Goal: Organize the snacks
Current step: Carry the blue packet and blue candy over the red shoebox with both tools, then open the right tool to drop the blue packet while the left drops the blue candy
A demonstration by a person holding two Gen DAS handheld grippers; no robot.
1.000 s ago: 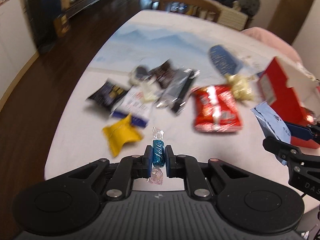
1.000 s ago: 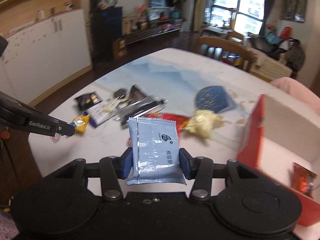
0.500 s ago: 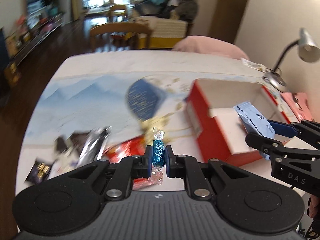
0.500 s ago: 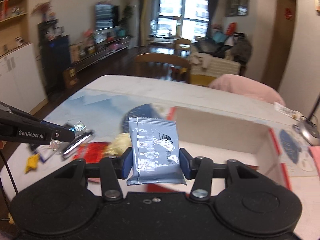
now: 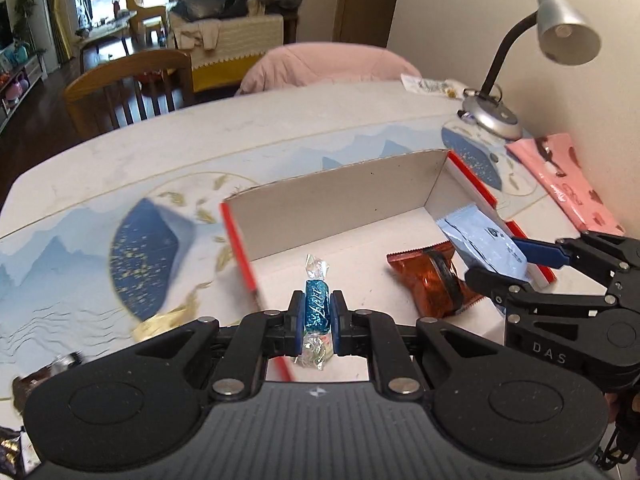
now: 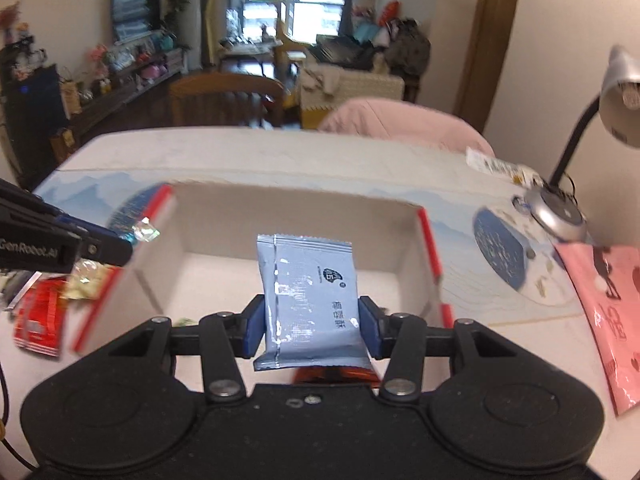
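My left gripper (image 5: 316,322) is shut on a blue foil-wrapped candy (image 5: 317,309), held over the near left part of the red-edged cardboard box (image 5: 340,196). The light blue snack packet (image 6: 310,300) stands upright in my right gripper (image 6: 312,330), which is shut on it above the box (image 6: 280,216). In the left wrist view that packet (image 5: 484,246) and the right gripper (image 5: 516,264) hang over the box's right side. An orange-brown snack pack (image 5: 434,282) lies on the box floor.
A desk lamp (image 5: 492,114) stands at the table's far right by the wall, with a pink packet (image 5: 568,182) beside it. Loose snacks, among them a red pack (image 6: 40,318), lie left of the box. A wooden chair (image 5: 124,88) and a pink cushion (image 5: 328,64) are behind the table.
Both grippers have swung right from the snack pile to above the box, each keeping its hold. The box interior and the lamp have come into view.
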